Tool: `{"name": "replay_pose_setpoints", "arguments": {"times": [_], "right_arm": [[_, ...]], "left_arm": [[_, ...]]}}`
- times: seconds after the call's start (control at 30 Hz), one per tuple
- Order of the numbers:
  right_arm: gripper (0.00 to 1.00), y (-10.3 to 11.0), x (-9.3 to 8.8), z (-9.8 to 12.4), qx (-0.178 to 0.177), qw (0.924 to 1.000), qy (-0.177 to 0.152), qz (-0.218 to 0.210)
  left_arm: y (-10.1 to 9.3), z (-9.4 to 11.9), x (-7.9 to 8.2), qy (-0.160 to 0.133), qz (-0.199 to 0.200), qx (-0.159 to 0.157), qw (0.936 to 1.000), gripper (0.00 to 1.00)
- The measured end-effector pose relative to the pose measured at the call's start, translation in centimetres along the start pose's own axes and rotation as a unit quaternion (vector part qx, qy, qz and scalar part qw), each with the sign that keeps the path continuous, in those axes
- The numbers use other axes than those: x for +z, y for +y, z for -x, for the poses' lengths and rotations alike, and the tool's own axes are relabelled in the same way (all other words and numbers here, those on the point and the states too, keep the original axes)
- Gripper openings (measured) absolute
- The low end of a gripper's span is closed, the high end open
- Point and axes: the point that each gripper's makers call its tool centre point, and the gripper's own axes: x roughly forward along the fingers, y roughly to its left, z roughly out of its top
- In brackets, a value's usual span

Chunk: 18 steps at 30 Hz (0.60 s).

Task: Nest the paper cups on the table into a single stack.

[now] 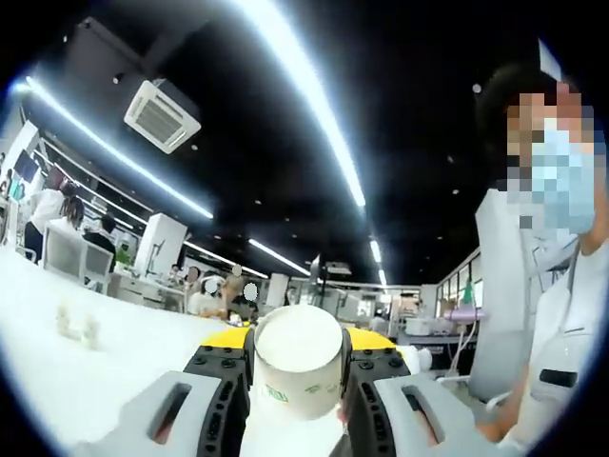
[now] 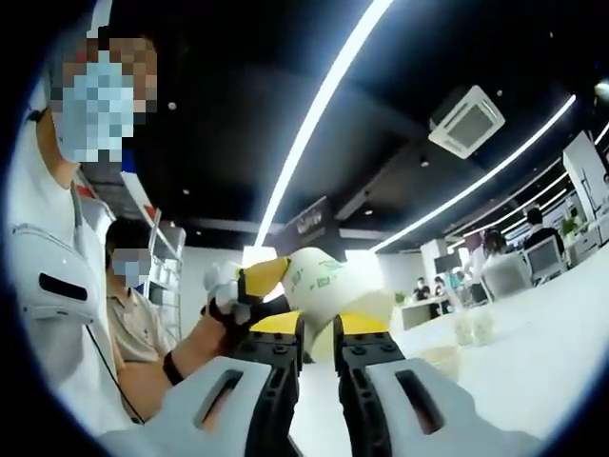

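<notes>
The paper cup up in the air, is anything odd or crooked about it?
Nothing looks damaged or spilled. The paper cup is clamped between the left gripper's jaws, lifted off the white table and tipped, its bottom facing the camera. In the right gripper view it lies sideways; the right gripper holds nothing.

No text, number or brand can be read in either view. The white paper cup (image 1: 298, 373) clamped between the left gripper's (image 1: 297, 386) jaws bears a small green printed mark low on its wall, just beside the left jaw, too blurred to make out. In the right gripper view, the same white paper cup (image 2: 328, 282), just above the right gripper's (image 2: 318, 335) jaw tips, shows green printing on its side; the marks are smeared and unreadable.
</notes>
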Motion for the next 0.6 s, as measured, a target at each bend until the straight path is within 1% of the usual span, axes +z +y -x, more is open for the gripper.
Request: {"name": "replay_pose_setpoints", "arguments": {"times": [0.1, 0.13, 0.17, 0.2, 0.3, 0.33, 0.37, 0.4, 0.43, 0.47, 0.53, 0.6], "right_arm": [[0.10, -0.2, -0.1, 0.1, -0.003, 0.9999, 0.007, 0.009], [0.06, -0.2, 0.0, 0.2, -0.002, 0.9998, 0.010, 0.018], [0.03, -0.2, 0.0, 0.2, 0.001, 0.9996, 0.014, 0.025], [0.04, -0.2, 0.2, 0.2, -0.003, 0.9996, 0.010, 0.025], [0.03, -0.4, 0.2, 0.3, -0.002, 0.9990, 0.021, 0.038], [0.03, -0.4, 0.1, 0.3, -0.004, 0.9986, 0.028, 0.045], [0.03, -0.5, 0.0, 0.3, -0.003, 0.9978, 0.036, 0.056], [0.03, -0.4, 0.0, 0.3, 0.000, 0.9969, 0.045, 0.064], [0.03, -0.3, -0.1, 0.2, 0.004, 0.9957, 0.055, 0.075], [0.03, -0.2, -0.1, 0.2, 0.008, 0.9941, 0.064, 0.087], [0.03, 0.2, -0.1, 0.0, 0.021, 0.9918, 0.081, 0.097], [0.03, 0.4, 0.1, -0.1, 0.024, 0.9912, 0.085, 0.099]], "left_arm": [[0.0, 0.1, -0.2, 0.008, -0.014, -0.003, 0.9999, 0.38], [0.5, 0.2, -0.3, 0.014, -0.038, 0.006, 0.9992, 0.38], [0.7, 0.3, -0.1, 0.014, -0.051, 0.007, 0.9986, 0.39], [0.6, 0.3, -0.1, 0.014, -0.046, 0.006, 0.9988, 0.42], [0.9, 0.2, 0.3, 0.015, -0.046, 0.000, 0.9988, 0.53], [1.0, 0.1, 0.3, 0.021, -0.048, -0.002, 0.9986, 0.55], [1.1, 0.0, 0.2, 0.034, -0.063, -0.006, 0.9974, 0.55], [1.2, 0.0, 0.1, 0.038, -0.070, -0.007, 0.9968, 0.57], [1.0, -0.3, 0.2, 0.056, -0.099, -0.014, 0.9934, 0.58], [0.9, -0.6, 0.1, 0.068, -0.117, -0.022, 0.9906, 0.59], [0.9, -1.1, -0.3, 0.104, -0.145, -0.041, 0.9830, 0.64], [0.7, -1.6, -0.4, 0.126, -0.172, -0.062, 0.9750, 0.67]]}}
